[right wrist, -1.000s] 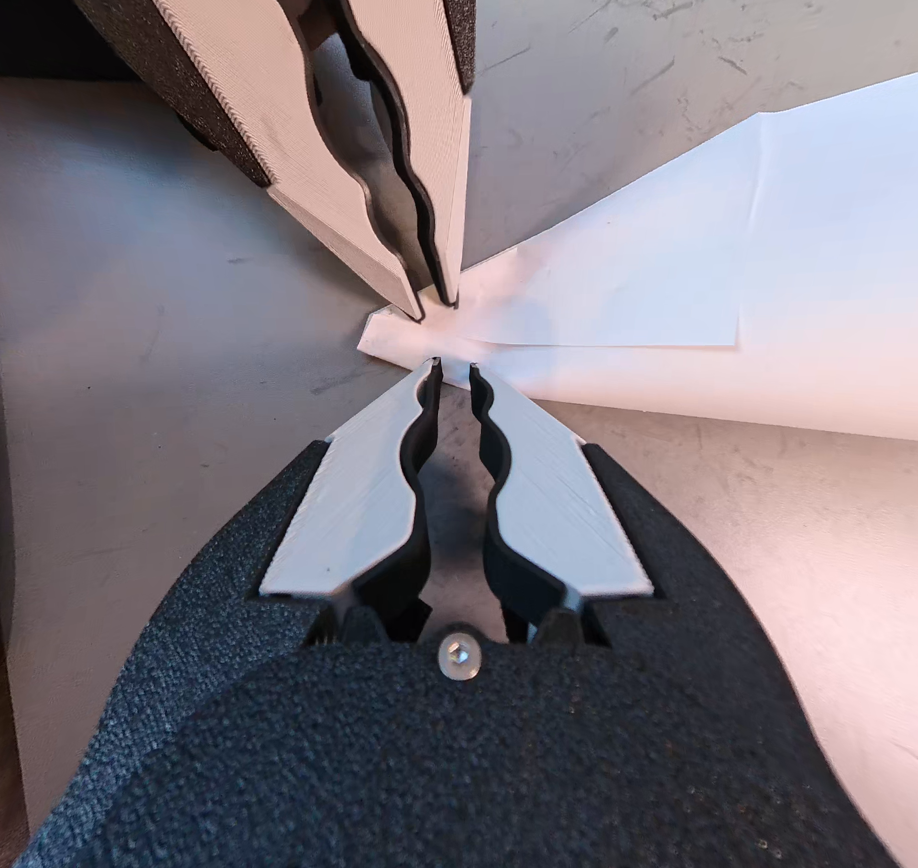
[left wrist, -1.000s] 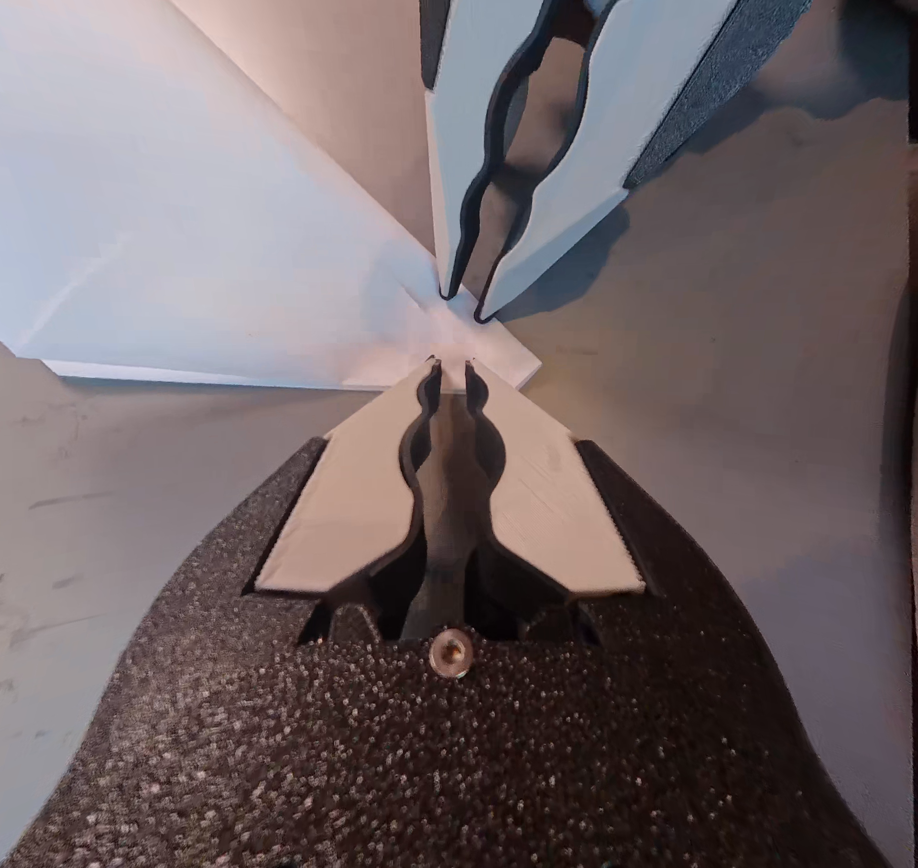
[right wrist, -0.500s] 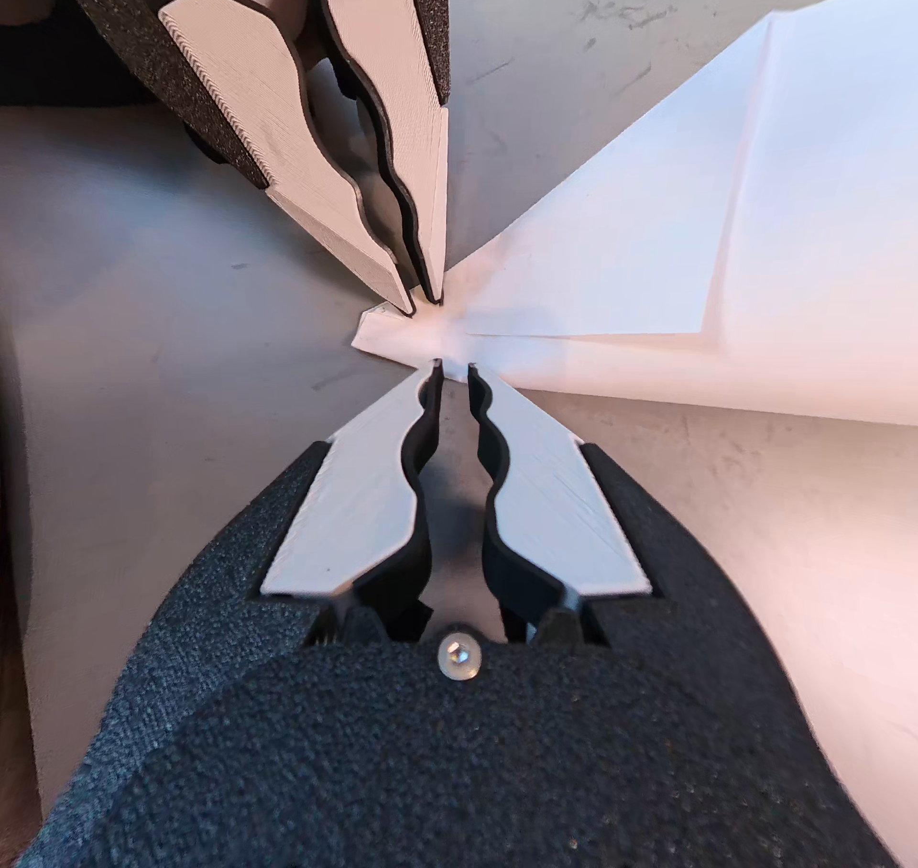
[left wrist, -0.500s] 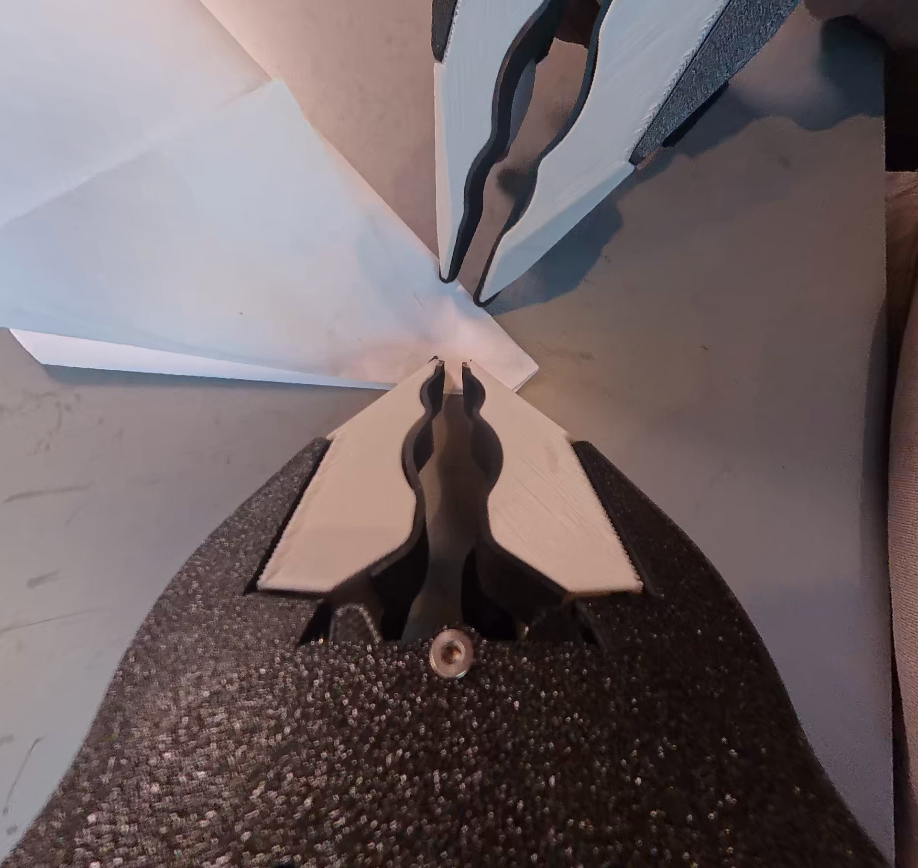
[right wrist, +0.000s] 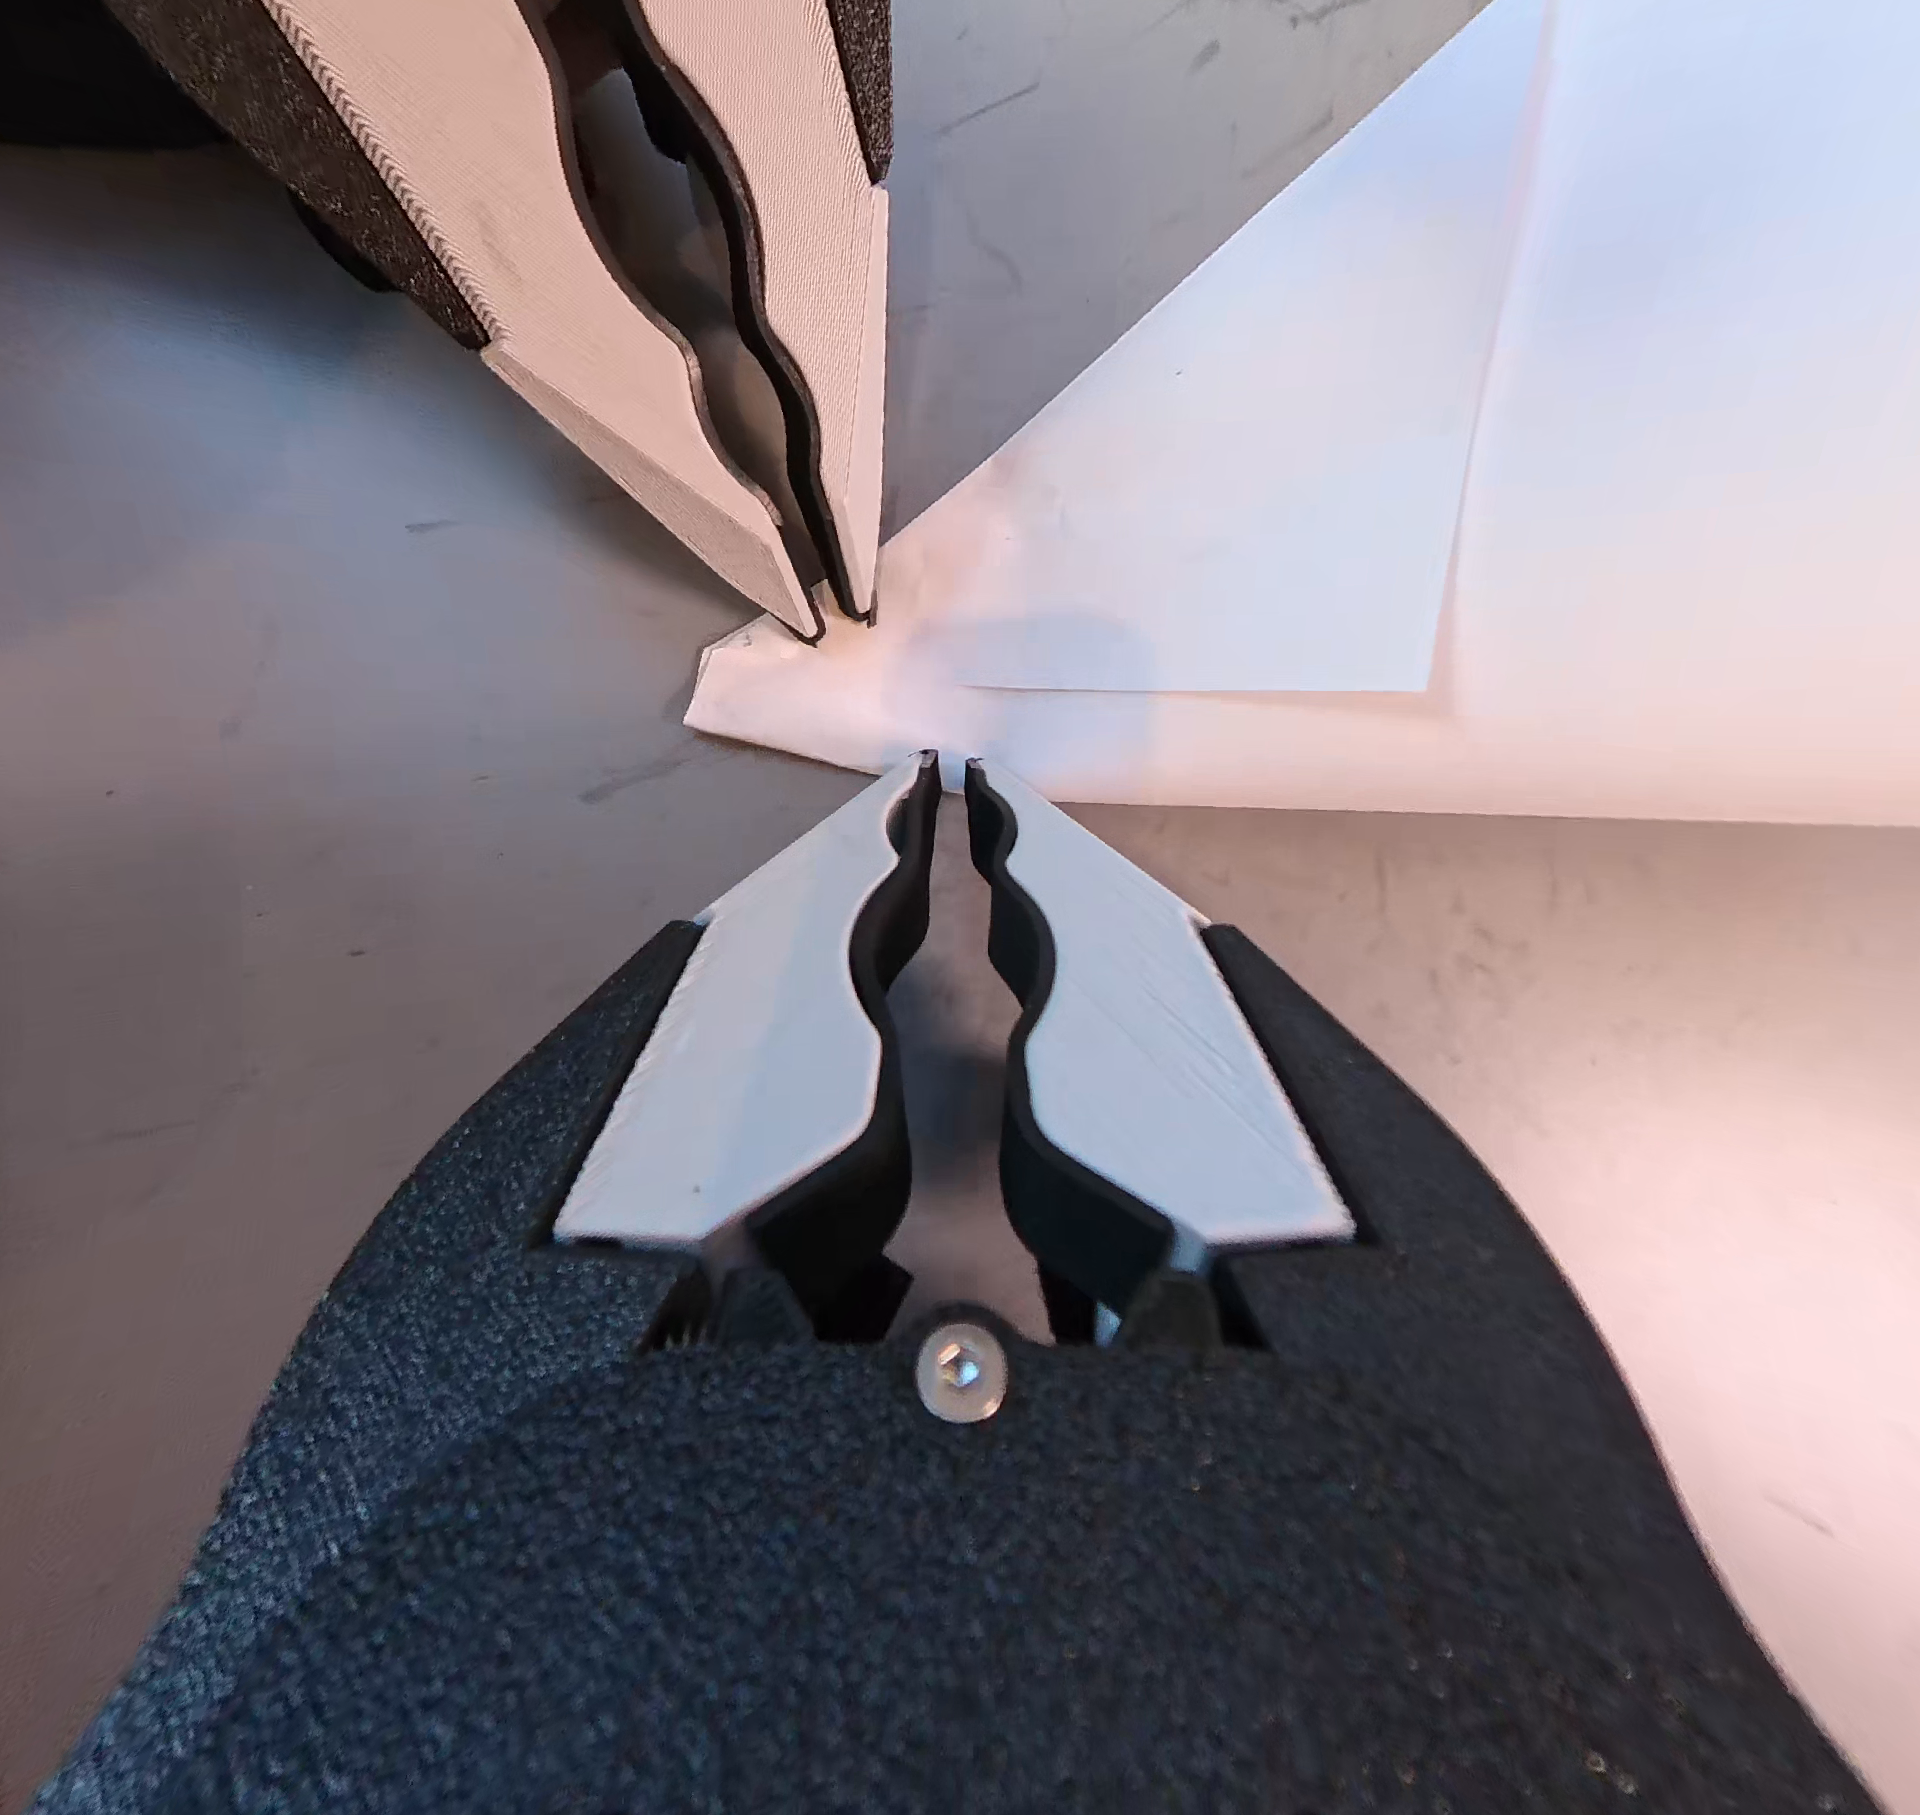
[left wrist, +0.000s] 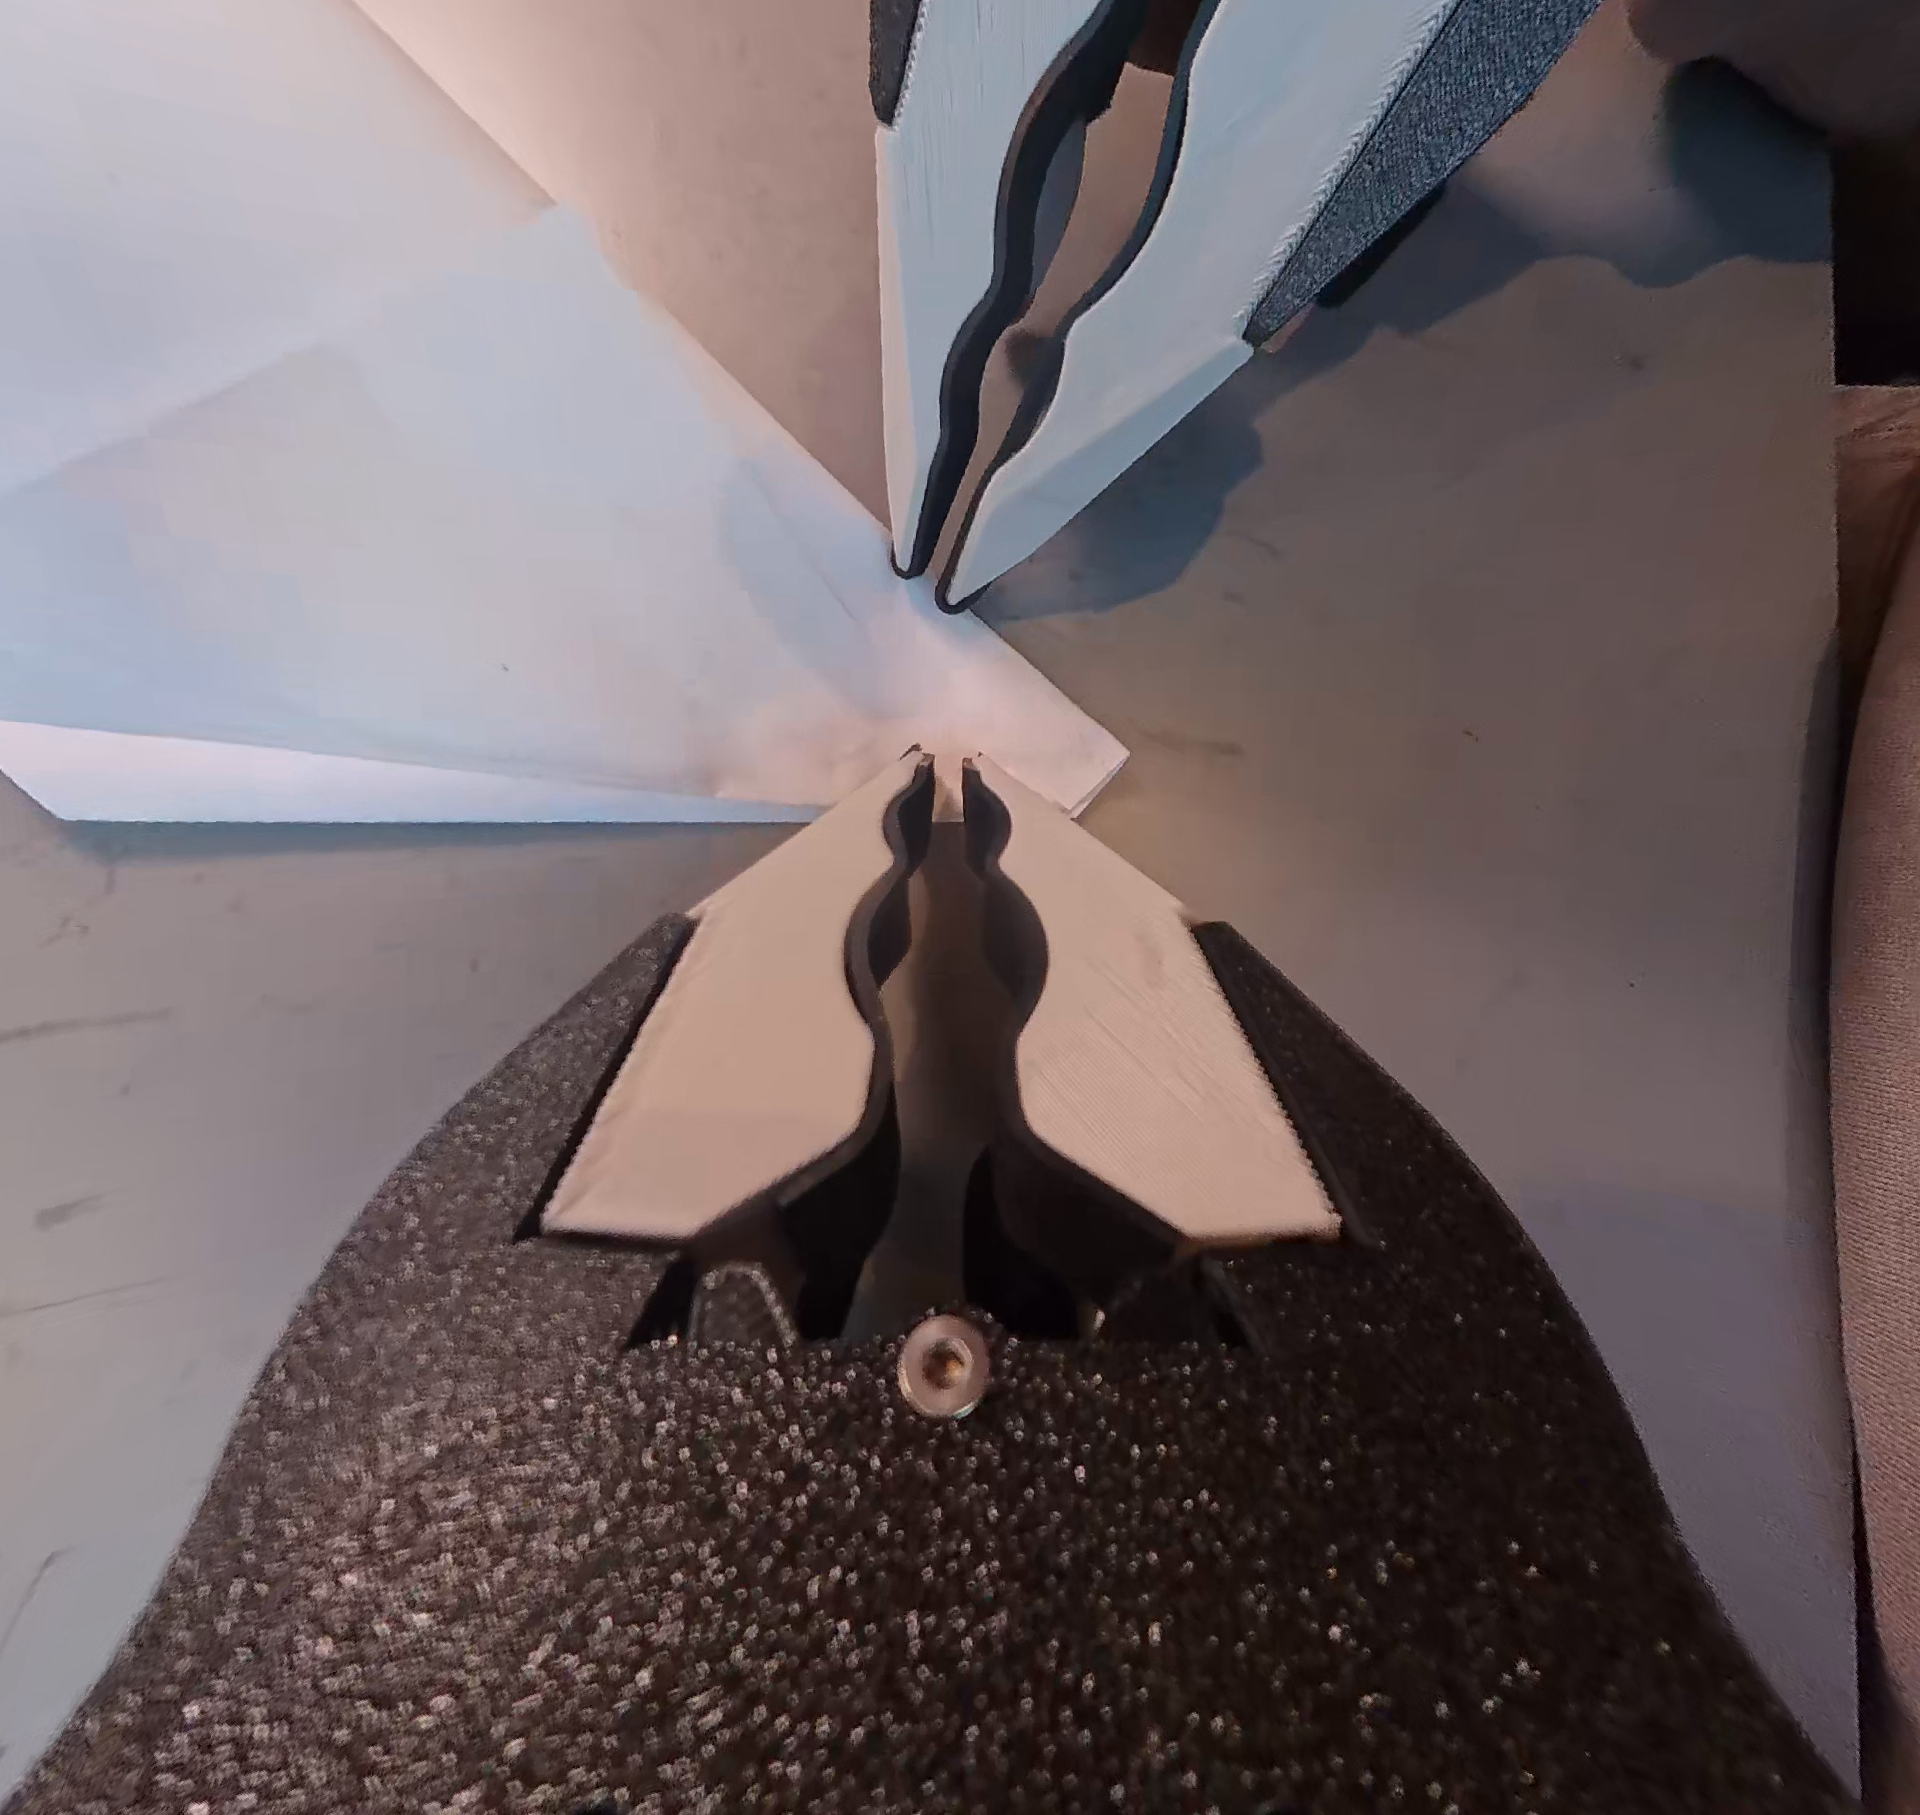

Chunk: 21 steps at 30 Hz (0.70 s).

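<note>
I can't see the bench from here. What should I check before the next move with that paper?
1. Left hand-held gripper at the pointed corner of the folded white paper sheet: ok.
2. Right hand-held gripper at the same corner: ok.
3. Either one actually pinching paper: cannot tell; both jaws show only a slim gap.
4. Folded flap lying flat on the scuffed grey table: ok.
5. Grippers apart from each other: ok.

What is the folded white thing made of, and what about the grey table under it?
The folded white sheet looks like paper: thin, matte, with sharp creases and layered edges. The grey table looks like painted metal or laminate, smooth and slightly shiny, with dark scratches; which one is unclear.
</note>
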Tool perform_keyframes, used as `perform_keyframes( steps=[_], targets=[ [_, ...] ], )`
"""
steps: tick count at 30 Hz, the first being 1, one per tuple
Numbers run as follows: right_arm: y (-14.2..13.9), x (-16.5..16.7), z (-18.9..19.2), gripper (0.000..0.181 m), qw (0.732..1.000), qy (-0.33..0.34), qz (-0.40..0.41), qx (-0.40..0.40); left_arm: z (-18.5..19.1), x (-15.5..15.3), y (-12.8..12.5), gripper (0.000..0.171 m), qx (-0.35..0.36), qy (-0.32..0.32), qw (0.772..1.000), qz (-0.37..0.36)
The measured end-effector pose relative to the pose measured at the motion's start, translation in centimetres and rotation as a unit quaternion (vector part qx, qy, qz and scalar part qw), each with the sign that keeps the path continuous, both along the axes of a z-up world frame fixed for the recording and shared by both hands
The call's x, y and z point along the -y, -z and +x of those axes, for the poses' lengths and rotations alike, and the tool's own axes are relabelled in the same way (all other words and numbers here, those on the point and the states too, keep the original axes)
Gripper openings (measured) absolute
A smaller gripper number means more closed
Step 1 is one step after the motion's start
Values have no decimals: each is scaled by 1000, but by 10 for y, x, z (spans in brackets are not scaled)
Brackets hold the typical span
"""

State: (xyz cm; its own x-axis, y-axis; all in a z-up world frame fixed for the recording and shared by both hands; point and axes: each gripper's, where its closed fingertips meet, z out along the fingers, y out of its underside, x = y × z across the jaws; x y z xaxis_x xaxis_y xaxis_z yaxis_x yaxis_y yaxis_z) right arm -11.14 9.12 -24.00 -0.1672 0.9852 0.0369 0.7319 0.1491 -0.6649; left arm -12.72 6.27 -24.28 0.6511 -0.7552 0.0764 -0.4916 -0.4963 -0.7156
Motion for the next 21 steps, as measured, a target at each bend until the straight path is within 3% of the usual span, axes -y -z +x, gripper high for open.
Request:
perform_keyframes(
  steps=[10,17,21],
  targets=[
    [1,0,0,3,1000,13,-6,6,0,0,-1,5,10,-10,1000,-9],
    [2,0,0,3,1000,13,-7,8,15,-1,-22,6,28,9,998,50],
    [2,0,0,2,1000,12,-4,7,20,2,-4,4,-28,22,999,41]
  ],
)
